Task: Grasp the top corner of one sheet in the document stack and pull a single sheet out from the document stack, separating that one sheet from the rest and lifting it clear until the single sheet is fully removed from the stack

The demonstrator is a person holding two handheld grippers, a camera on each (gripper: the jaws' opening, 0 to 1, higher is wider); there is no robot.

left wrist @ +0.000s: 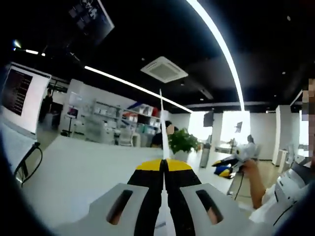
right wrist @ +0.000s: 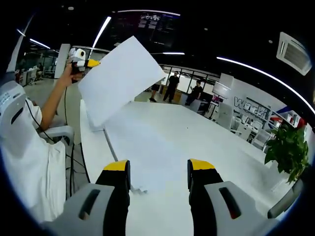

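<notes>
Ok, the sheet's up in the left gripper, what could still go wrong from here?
1. The sheet is pinched only at one corner by the left gripper, so it could slip free or tear.
2. Its lower edge still looks close to the document stack on the table; it may drag or shift the papers beneath.
3. The right gripper hangs open over the stack without pressing it, so nothing holds the rest down.

Only partly legible text: large raised letters on the far wall (right wrist: pixel 250 106) in the right gripper view, starting "Wo", rest unclear. Ceiling-hung screens (right wrist: pixel 156 22) and (left wrist: pixel 90 14) carry text lines, too small to read. Wall display (left wrist: pixel 15 89) text likewise unreadable.
</notes>
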